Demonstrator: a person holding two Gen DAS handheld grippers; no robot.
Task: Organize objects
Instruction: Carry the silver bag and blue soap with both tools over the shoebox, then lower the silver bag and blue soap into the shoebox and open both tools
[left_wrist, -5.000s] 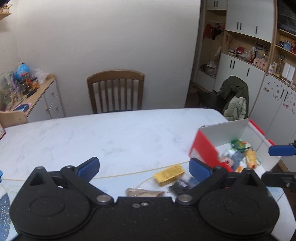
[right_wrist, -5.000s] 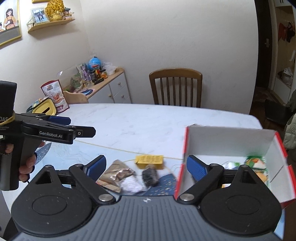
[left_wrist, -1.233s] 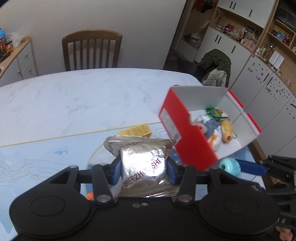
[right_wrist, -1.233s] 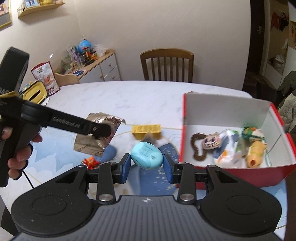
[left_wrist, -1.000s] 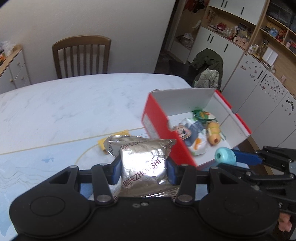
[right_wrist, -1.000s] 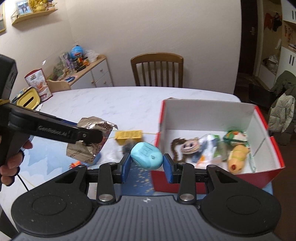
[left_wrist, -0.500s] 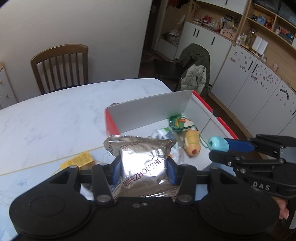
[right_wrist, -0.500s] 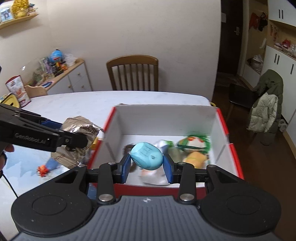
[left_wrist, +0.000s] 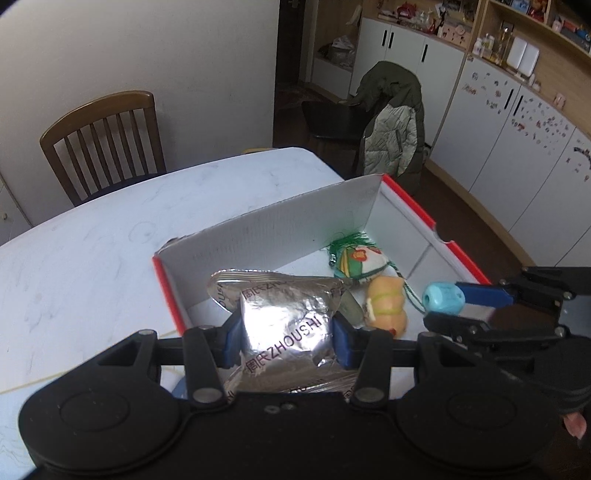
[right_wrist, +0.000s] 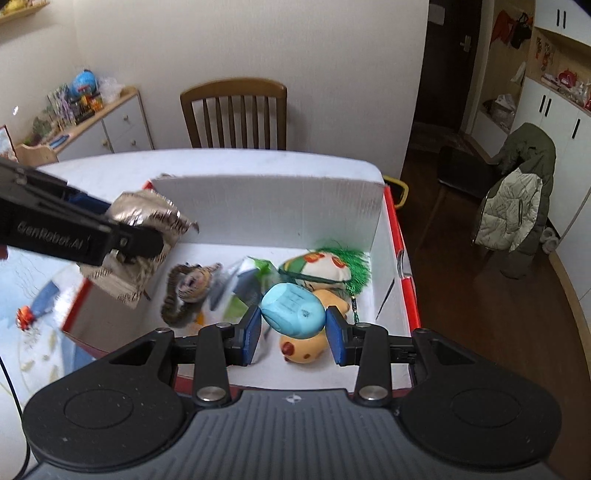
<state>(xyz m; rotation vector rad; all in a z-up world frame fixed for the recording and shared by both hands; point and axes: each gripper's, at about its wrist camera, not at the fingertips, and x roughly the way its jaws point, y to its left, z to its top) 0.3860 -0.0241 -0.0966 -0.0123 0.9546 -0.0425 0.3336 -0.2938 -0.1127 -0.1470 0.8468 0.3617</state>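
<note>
My left gripper (left_wrist: 286, 338) is shut on a silver foil snack bag (left_wrist: 284, 317) and holds it over the left end of the red and white cardboard box (left_wrist: 295, 225). My right gripper (right_wrist: 293, 334) is shut on a light blue oval toy (right_wrist: 293, 310), hanging over the box (right_wrist: 266, 206) interior. From the right wrist view the foil bag (right_wrist: 147, 218) sits at the box's left wall. Inside lie a monkey plush (right_wrist: 184, 288), a green-tasselled cloth pouch (right_wrist: 325, 267), a yellow plush (right_wrist: 306, 347) and a plastic packet (right_wrist: 240, 284).
The box stands on a white marble table (left_wrist: 92, 236) near its right edge. A wooden chair (right_wrist: 236, 110) is behind the table. A small orange toy (right_wrist: 24, 317) lies on the blue mat (right_wrist: 40, 295) left of the box. A jacket-draped chair (right_wrist: 517, 199) stands on the floor at right.
Five seconds ago both grippers were open and empty. Within the last second both have moved right with their loads, from beside the box to above its inside.
</note>
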